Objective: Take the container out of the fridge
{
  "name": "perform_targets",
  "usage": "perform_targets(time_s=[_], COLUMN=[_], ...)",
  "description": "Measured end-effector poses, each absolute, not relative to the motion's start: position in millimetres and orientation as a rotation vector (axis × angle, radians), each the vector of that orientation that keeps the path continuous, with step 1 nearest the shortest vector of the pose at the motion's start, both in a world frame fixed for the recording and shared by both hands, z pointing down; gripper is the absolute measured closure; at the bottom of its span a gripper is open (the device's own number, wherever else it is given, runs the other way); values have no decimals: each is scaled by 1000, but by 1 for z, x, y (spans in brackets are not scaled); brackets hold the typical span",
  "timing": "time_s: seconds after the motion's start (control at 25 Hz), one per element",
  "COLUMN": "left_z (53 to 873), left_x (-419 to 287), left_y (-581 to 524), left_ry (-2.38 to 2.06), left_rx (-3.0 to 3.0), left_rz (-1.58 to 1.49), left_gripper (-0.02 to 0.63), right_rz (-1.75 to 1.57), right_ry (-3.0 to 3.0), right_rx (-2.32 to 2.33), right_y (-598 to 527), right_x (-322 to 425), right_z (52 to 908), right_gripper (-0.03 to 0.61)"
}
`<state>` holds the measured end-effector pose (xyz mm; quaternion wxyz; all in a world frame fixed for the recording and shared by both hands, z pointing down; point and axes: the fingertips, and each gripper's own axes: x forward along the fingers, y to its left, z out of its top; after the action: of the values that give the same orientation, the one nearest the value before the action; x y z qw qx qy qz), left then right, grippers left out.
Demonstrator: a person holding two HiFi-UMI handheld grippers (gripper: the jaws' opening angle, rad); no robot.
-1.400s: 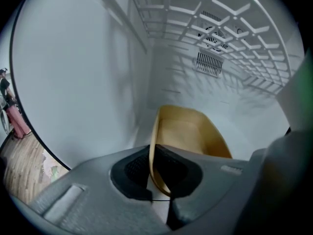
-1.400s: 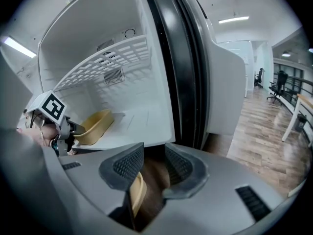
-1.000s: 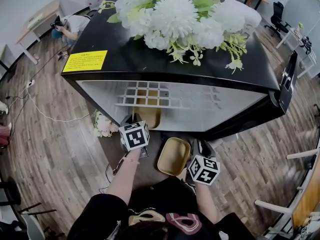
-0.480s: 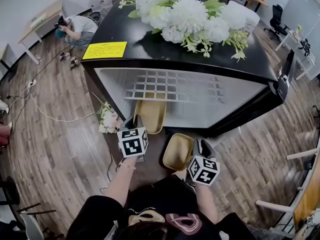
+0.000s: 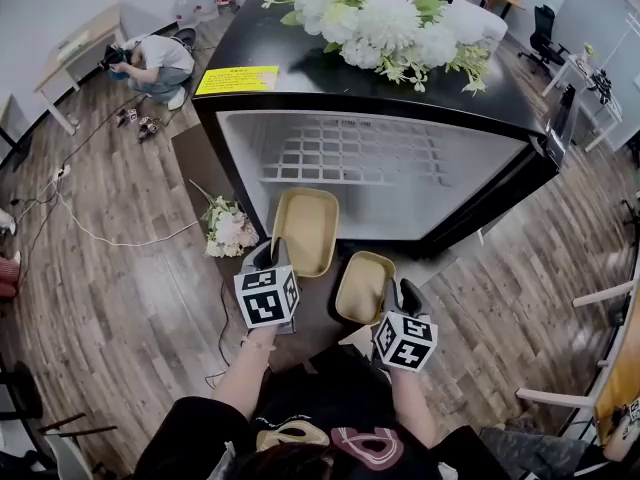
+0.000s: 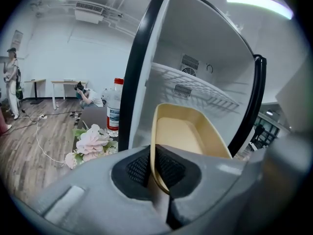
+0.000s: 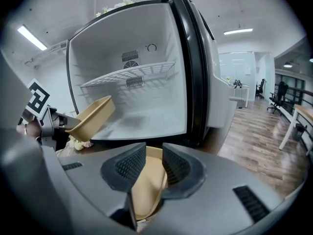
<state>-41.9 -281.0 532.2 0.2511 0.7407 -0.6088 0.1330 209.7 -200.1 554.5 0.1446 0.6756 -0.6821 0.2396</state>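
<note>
The black fridge (image 5: 250, 118) stands open, its white inside (image 7: 146, 116) holding only a wire shelf (image 5: 350, 153). My left gripper (image 5: 274, 258) is shut on the near rim of a large tan container (image 5: 305, 230), held in the air just outside the fridge mouth. The left gripper view shows that rim (image 6: 155, 168) pinched between the pads, with the tray (image 6: 183, 131) tilted up. My right gripper (image 5: 392, 296) is shut on a smaller tan container (image 5: 363, 286); its jaws have just been closing, with that container's wall (image 7: 146, 185) between the pads.
White flowers (image 5: 390, 23) lie on the fridge top. The open fridge door (image 5: 560, 133) stands at the right. A pink bouquet (image 5: 228, 230) and a bottle (image 6: 115, 112) sit left of the fridge. A person (image 5: 150, 58) crouches at the far left; cables (image 5: 90, 230) cross the wood floor.
Both grippers have drawn back from the fridge with their containers. The large container has come clear of the fridge mouth, and the fridge now looks farther away.
</note>
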Motion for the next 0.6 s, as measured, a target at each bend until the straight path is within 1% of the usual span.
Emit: perform_targets(time_s=[0.32,0.6], left_z=[541,552], left_x=[-49,-69], left_y=[-247,-222], left_ry=[-1605,-1604], left_rx=[2034,2024], left_rz=[397,436], left_gripper=[600,600], right_rz=[708,710], right_ry=[-1938,-1918], right_rx=[1997,2018], right_y=[-168,-148], right_x=[200,191], right_z=[553,553], right_gripper=[474,482])
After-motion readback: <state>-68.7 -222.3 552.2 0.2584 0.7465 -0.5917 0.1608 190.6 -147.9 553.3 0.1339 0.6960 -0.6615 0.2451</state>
